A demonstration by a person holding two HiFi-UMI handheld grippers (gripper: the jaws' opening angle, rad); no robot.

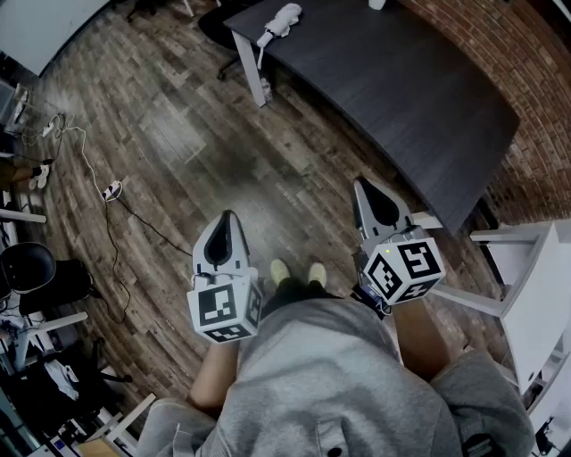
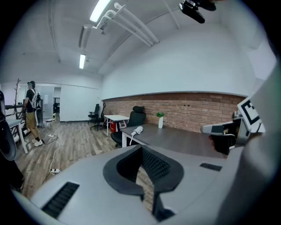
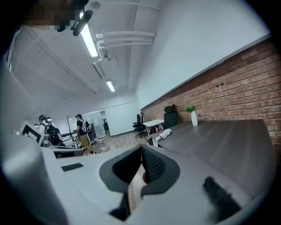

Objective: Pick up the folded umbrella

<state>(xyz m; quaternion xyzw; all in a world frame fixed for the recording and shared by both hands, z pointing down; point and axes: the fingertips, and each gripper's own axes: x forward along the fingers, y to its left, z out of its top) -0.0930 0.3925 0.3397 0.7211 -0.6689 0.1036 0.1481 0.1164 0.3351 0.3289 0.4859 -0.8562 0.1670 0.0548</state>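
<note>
**Both grippers clenched shut and empty; folded umbrella far off on the dark table**

The head view looked steeply down over a person's grey top and pale shoes (image 1: 294, 270) on a wood plank floor (image 1: 178, 134). The left gripper (image 1: 228, 217) and the right gripper (image 1: 360, 183) were held out in front of the body, side by side and apart. Each carried its marker cube and pointed toward a dark table (image 1: 401, 89).

The folded umbrella (image 1: 284, 18), white, lay on the table's far left corner, well apart from both grippers. A thin strap hung over the table edge there.

Only the head view showed how far the grippers were from the umbrella. It alone also showed a white cable and power strip (image 1: 111, 189) lying on the floor at the left.

The left gripper view showed its own jaws pressed together with nothing between them. Past them lay the umbrella (image 2: 137, 130) and a white vase with a green plant (image 2: 160, 121) on the table. The right gripper's tip (image 2: 204, 129) showed at that view's right edge.

The right gripper view showed its jaws likewise closed on nothing, with floor visible through the gap below the pads. The left gripper (image 3: 79, 152) showed at its left. Only the two gripper views showed ceiling strip lights (image 3: 90, 41) and people standing far back (image 3: 82, 132).
</note>
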